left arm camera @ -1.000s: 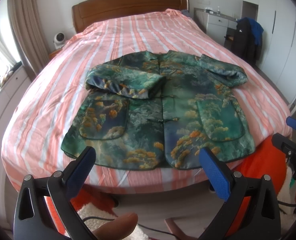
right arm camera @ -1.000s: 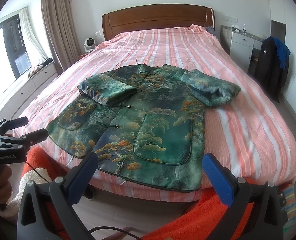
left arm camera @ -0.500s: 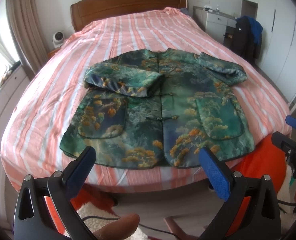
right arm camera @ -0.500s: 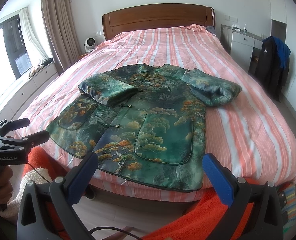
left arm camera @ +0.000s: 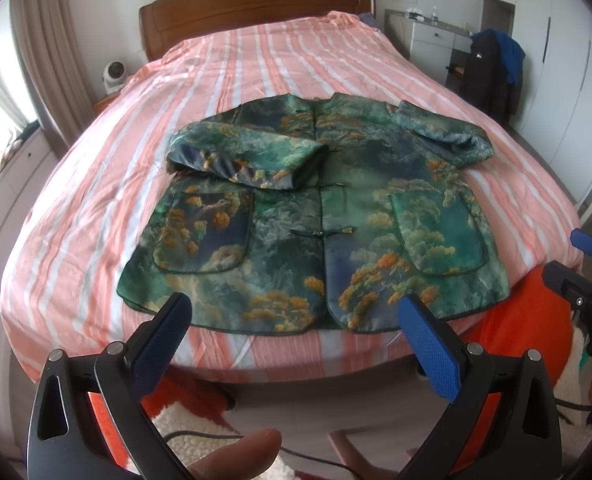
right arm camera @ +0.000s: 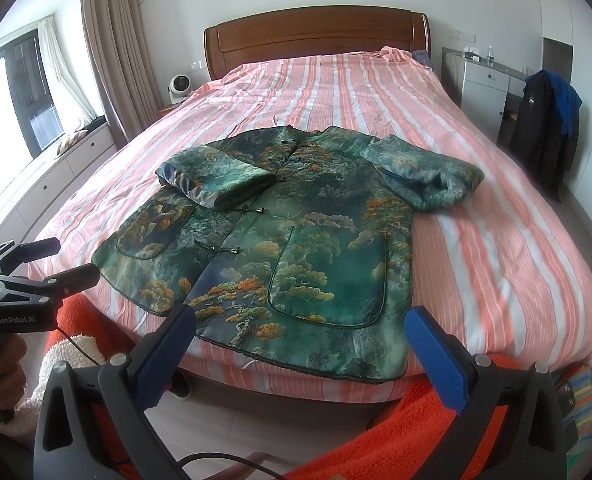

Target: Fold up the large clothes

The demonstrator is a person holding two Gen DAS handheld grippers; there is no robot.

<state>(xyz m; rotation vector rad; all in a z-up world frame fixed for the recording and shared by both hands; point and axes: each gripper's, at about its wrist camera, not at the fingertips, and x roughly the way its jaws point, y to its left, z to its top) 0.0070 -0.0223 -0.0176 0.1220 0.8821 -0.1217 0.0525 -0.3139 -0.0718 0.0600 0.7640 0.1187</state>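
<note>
Right wrist only: window [right arm camera: 24, 100].

Jacket [left arm camera: 315, 216] left chest: hidden under the sleeve [left arm camera: 244, 158] folded across it.
Jacket underside: hidden against the bed [left arm camera: 96, 208].
Jacket hem: blurred in the left wrist view.
Right sleeve [right arm camera: 423, 176] cuff opening: bunched beside the jacket, inside not readable.
Bed legs and floor beneath the jacket's end: hidden by the orange blanket [right arm camera: 415, 432] and both grippers.
Right gripper [left arm camera: 587, 268]: cut off by the edge, right of the jacket.
Hand [right arm camera: 0, 364] on left gripper [right arm camera: 36, 264]: cut off, left of the jacket.
Items on the white dresser [right arm camera: 483, 84]: too small to tell.
</note>
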